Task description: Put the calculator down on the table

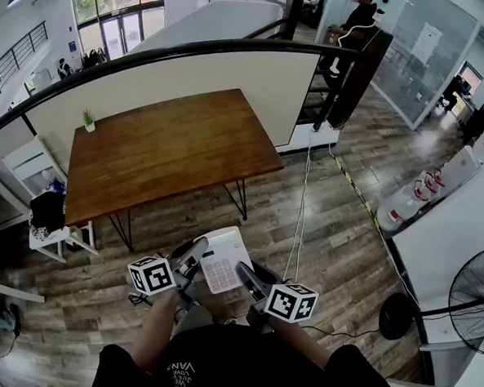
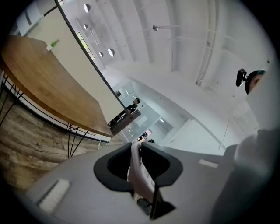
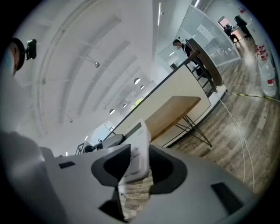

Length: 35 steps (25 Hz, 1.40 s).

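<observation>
A white calculator [image 1: 221, 261] hangs over the wood floor, in front of the near edge of the brown table [image 1: 163, 151]. My left gripper [image 1: 195, 258] is shut on its left edge; in the left gripper view the calculator [image 2: 139, 175] shows edge-on between the pads of the left gripper [image 2: 136, 159]. My right gripper [image 1: 247, 276] holds the right edge. In the right gripper view the calculator [image 3: 136, 148] fills the wide gap between the jaws of the right gripper [image 3: 136, 162], keys facing left. The table [image 3: 175, 111] lies beyond.
A small potted plant [image 1: 89, 120] stands at the table's far left corner. A white chair with a dark bag [image 1: 48, 216] is left of the table. A cable [image 1: 302, 209] runs across the floor; a fan [image 1: 473, 297] and water bottles [image 1: 405, 205] stand right.
</observation>
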### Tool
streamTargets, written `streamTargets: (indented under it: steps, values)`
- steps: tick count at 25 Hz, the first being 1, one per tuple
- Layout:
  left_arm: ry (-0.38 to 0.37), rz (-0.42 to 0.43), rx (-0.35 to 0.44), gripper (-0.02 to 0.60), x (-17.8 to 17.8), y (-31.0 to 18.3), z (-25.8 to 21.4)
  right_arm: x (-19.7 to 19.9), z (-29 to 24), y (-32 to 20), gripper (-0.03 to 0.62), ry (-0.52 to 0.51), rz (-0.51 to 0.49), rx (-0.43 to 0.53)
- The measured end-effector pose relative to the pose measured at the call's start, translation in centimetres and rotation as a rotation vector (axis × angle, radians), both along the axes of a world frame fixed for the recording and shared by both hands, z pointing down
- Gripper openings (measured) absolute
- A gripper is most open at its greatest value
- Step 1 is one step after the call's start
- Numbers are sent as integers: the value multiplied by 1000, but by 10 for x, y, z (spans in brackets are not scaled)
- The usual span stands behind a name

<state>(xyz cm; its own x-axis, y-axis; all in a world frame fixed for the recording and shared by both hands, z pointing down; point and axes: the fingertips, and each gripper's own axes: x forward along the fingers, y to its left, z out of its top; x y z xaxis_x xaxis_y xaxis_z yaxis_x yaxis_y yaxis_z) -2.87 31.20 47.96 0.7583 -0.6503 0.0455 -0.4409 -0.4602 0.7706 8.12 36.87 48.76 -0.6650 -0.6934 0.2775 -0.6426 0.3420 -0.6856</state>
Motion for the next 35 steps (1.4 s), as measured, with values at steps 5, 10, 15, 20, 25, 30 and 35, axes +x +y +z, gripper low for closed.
streamTargets:
  steps: [5,10,15,20,25,30,35]
  values:
    - [-3,-19,15,55,12,7,-1,12,0,6,140,-5,-18,21]
    - [-8,-33,17,55,20,17,-1,21,1,13,141,-12,-35,25]
    - [-6,-42,14,55,17,17,0,18,1,13,141,-15,-52,31]
    - [9,-46,-1,57,9,1,8,11,6,-3,141,-5,-59,12]
    - [19,-44,-21,57,-3,-29,15,-1,11,-34,141,3,-58,2]
    - [19,-17,-24,57,-14,-77,16,-14,11,-79,141,9,-38,-8]
    - [16,15,-25,57,-31,-128,14,-32,10,-128,141,17,-15,-10]
